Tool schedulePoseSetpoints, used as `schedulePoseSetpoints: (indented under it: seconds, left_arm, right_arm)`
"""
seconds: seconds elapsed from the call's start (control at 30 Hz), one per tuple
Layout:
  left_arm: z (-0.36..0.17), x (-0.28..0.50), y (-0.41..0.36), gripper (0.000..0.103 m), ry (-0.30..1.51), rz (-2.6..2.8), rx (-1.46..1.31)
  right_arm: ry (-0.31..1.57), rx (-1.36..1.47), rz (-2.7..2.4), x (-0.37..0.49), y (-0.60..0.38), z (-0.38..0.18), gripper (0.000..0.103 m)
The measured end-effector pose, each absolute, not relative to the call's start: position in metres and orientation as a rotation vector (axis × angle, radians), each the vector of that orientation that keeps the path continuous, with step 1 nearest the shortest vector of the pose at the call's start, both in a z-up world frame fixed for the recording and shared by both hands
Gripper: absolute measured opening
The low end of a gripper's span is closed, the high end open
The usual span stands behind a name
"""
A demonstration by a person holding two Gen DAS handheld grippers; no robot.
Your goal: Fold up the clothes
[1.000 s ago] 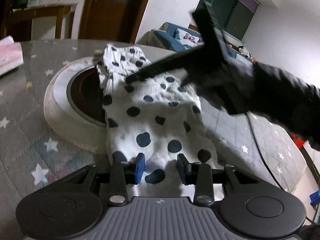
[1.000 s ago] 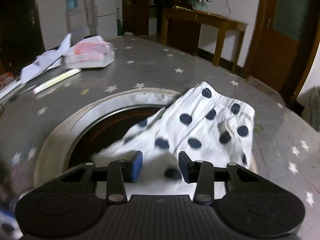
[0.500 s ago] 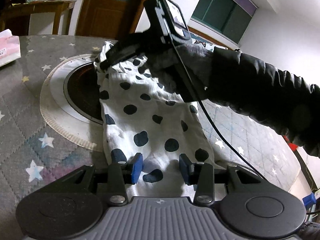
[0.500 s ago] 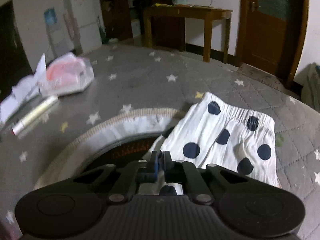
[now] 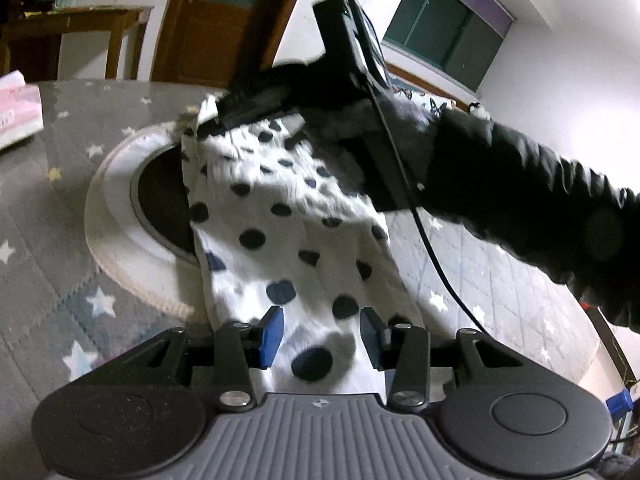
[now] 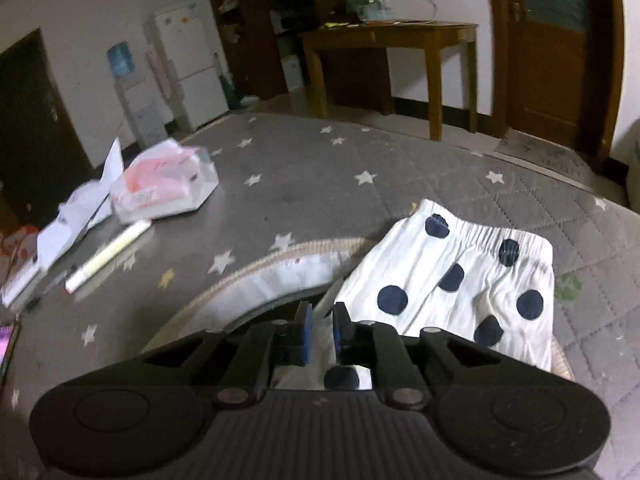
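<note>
On the grey star-print table cover: one white garment with dark polka dots, laid partly over a round white-rimmed recess. Its long axis runs from the left gripper away toward the elastic waistband at the far end. Left gripper jaws are apart and widening, with cloth between them, unpinched. Right gripper jaws are nearly closed, easing apart, with a fold of the garment's edge pinched between them. Tissue pack to the left carries pink print, unreadable.
</note>
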State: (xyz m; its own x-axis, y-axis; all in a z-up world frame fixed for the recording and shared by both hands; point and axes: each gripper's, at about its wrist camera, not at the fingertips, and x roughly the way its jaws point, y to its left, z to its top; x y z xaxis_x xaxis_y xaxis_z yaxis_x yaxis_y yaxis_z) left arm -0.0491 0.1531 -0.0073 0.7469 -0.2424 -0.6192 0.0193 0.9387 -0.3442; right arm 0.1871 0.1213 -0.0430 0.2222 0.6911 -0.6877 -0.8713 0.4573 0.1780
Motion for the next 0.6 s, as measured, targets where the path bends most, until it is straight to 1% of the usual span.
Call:
schedulePoseSetpoints:
  seconds: [0.07, 0.17, 0.23, 0.27, 0.3, 0.33, 0.37, 0.4, 0.43, 0.6]
  left_arm:
    - [-0.004, -0.043, 0.154, 0.05, 0.705, -0.143, -0.332]
    - [-0.004, -0.033, 0.151, 0.05, 0.71, -0.141, -0.335]
    - [-0.005, -0.026, 0.149, 0.052, 0.717, -0.142, -0.337]
    - [-0.006, -0.025, 0.149, 0.053, 0.72, -0.141, -0.34]
    - [-0.007, -0.024, 0.149, 0.053, 0.724, -0.141, -0.344]
    - [-0.008, -0.023, 0.149, 0.053, 0.726, -0.141, -0.347]
    - [-0.009, -0.023, 0.149, 0.054, 0.726, -0.141, -0.348]
    - [-0.01, -0.023, 0.15, 0.055, 0.726, -0.141, -0.349]
    - [-0.01, -0.023, 0.15, 0.056, 0.727, -0.14, -0.35]
    - [-0.012, -0.022, 0.153, 0.06, 0.733, -0.134, -0.355]
  right_arm:
    - [0.81, -0.311, 1.099, 0.185, 0.122, -0.05, 0.012]
    - [0.82, -0.337, 1.106, 0.184, 0.123, -0.057, 0.015]
    - [0.805, -0.341, 1.094, 0.189, 0.121, -0.055, 0.023]
    - [0.788, -0.338, 1.081, 0.194, 0.118, -0.051, 0.033]
    - [0.771, -0.336, 1.069, 0.198, 0.116, -0.048, 0.039]
    - [0.755, -0.333, 1.056, 0.203, 0.114, -0.044, 0.039]
    - [0.738, -0.33, 1.044, 0.208, 0.111, -0.04, 0.042]
    - [0.722, -0.327, 1.029, 0.213, 0.109, -0.037, 0.05]
    - [0.712, -0.319, 0.997, 0.221, 0.105, -0.036, 0.054]
    - [0.697, -0.264, 0.855, 0.261, 0.08, -0.039, 0.058]
